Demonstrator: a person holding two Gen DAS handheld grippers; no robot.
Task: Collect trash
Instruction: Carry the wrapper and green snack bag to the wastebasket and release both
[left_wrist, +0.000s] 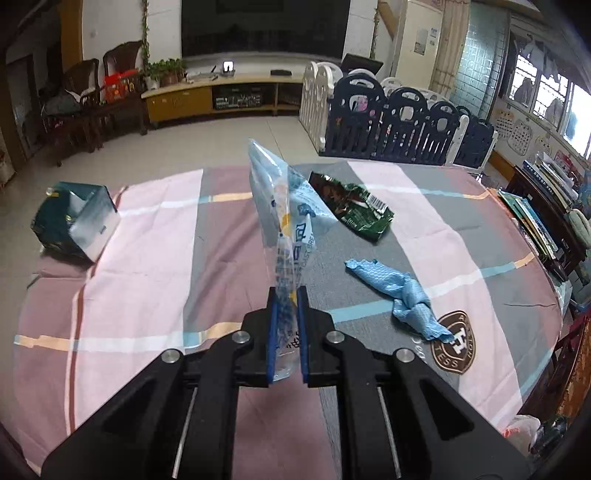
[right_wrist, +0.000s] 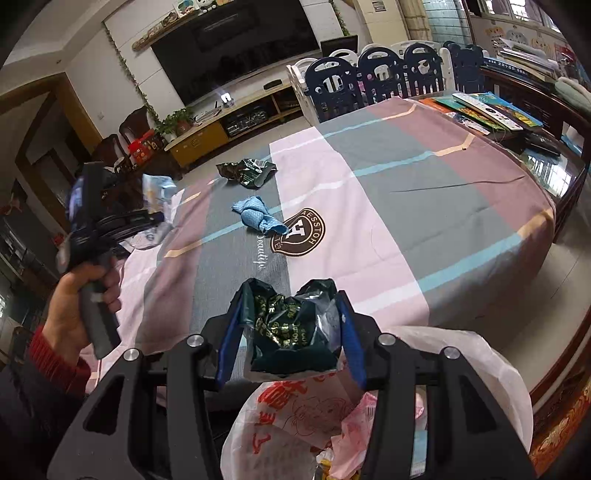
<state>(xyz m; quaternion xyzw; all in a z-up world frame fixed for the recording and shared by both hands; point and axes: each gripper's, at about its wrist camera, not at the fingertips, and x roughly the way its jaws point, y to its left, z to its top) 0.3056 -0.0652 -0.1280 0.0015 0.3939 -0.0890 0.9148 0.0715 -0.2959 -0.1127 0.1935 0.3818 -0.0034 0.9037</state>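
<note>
My left gripper (left_wrist: 287, 295) is shut on a clear plastic bag with blue print (left_wrist: 284, 218) and holds it upright above the table. It also shows in the right wrist view (right_wrist: 147, 218), at the left, with the bag (right_wrist: 157, 190). My right gripper (right_wrist: 290, 306) is shut on a crumpled dark green wrapper with gold print (right_wrist: 291, 325), above a white plastic trash bag with red print (right_wrist: 295, 417) at the table's near edge. A green snack wrapper (left_wrist: 354, 205) (right_wrist: 247, 171) and a crumpled blue cloth (left_wrist: 402, 295) (right_wrist: 258, 216) lie on the tablecloth (left_wrist: 147, 258).
A dark green foil-lined box (left_wrist: 74, 221) lies on its side at the table's far left. Books (right_wrist: 487, 107) are stacked at the right edge. A playpen fence (left_wrist: 406, 125) and a TV stand (left_wrist: 221, 96) stand beyond the table.
</note>
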